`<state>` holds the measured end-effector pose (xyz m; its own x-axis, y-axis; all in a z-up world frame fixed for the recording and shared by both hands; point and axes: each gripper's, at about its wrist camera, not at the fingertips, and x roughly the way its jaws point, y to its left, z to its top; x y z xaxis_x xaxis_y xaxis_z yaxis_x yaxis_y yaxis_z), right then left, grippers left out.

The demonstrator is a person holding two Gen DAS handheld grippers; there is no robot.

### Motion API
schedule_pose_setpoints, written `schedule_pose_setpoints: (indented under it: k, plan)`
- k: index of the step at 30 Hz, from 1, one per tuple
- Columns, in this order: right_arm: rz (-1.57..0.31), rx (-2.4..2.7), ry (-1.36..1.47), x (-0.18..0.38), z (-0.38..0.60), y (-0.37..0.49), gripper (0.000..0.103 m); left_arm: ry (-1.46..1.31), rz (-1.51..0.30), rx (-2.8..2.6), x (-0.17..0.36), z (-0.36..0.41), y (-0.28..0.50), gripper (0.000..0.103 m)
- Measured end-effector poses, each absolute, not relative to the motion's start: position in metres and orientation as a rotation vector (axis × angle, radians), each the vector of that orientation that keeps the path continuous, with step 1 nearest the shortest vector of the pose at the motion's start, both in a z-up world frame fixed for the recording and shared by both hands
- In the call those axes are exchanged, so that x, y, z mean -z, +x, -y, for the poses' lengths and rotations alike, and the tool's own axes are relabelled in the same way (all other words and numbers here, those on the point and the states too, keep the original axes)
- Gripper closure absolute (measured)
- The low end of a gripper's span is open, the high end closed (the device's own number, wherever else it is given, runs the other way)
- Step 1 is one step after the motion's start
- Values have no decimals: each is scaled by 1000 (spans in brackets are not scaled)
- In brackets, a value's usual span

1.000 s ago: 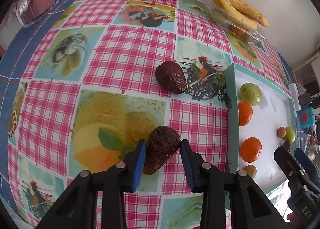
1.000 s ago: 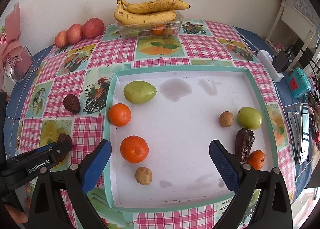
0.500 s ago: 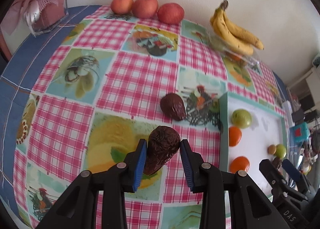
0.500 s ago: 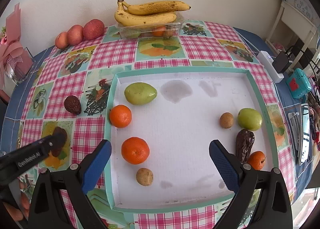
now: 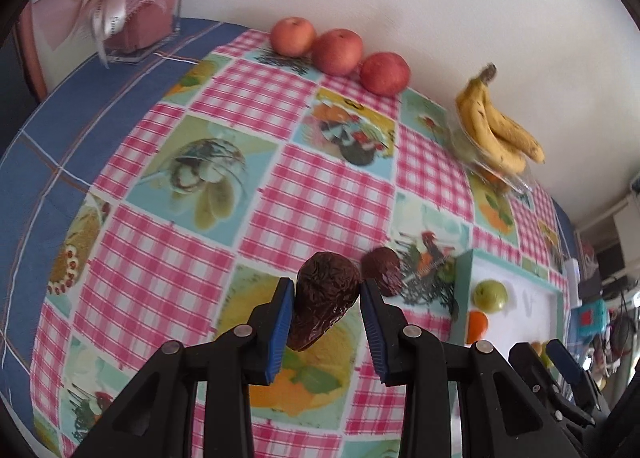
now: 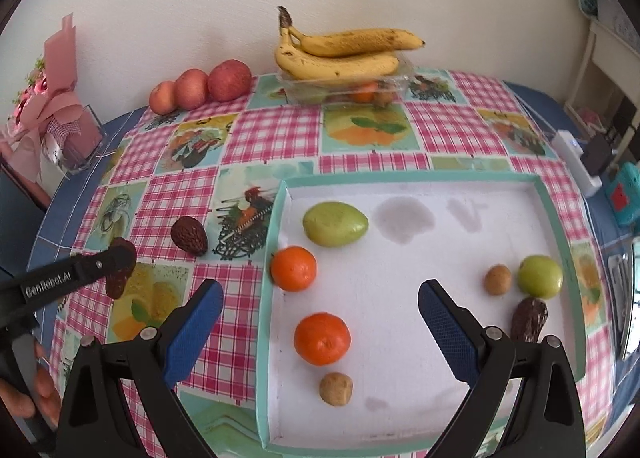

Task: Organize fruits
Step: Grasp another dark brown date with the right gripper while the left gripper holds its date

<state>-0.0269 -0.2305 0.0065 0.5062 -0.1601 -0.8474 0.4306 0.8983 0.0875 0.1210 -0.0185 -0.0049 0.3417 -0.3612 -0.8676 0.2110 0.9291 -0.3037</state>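
Our left gripper (image 5: 327,300) was clamped on a dark, wrinkled fruit (image 5: 324,298), held up off the checked tablecloth (image 5: 304,194). From the right-hand camera, the white word "GenRobot.AI" could be read along that gripper's black arm (image 6: 52,282). A second wrinkled fruit (image 6: 189,236) lay on the cloth, just outside the left wall of the white tray (image 6: 404,178). Our right gripper (image 6: 320,322) hung over the tray with its blue pads wide apart, holding nothing. Inside the tray sat a green fruit (image 6: 335,223), two oranges (image 6: 293,268) and (image 6: 322,338), and a small brown fruit (image 6: 336,388) on the left side. On the right side were another green fruit (image 6: 540,276), a small brown one (image 6: 497,279) and a dark wrinkled one (image 6: 529,320). Along the wall stood three red apples (image 6: 200,88) and bananas (image 6: 340,54) atop a clear box (image 6: 400,78).
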Motion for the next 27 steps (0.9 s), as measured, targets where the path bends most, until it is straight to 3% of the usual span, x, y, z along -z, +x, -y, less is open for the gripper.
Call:
schedule_pose_setpoints:
  k: [6,9,11,15,19,27]
  plan:
    - [-971,306,264,-8,217,-7,12,-198,-1161,333,8,0,133,67]
    - [-999,276,208,-2,203,8,19,-221,-1166,316,10,-8,138,67]
    - [-1007,251,191,1,195,18,30,-230,-1162,296,10,-14,141,67]
    - [-1022,201,144,7,176,42,32,-258,-1158,281,11,-23,146,67]
    - [-1050,160,95,18,158,63,45,-276,-1162,266,14,-30,150,67]
    - [-1091,121,43,35,138,90,47,-296,-1177,240,20,-35,153,67]
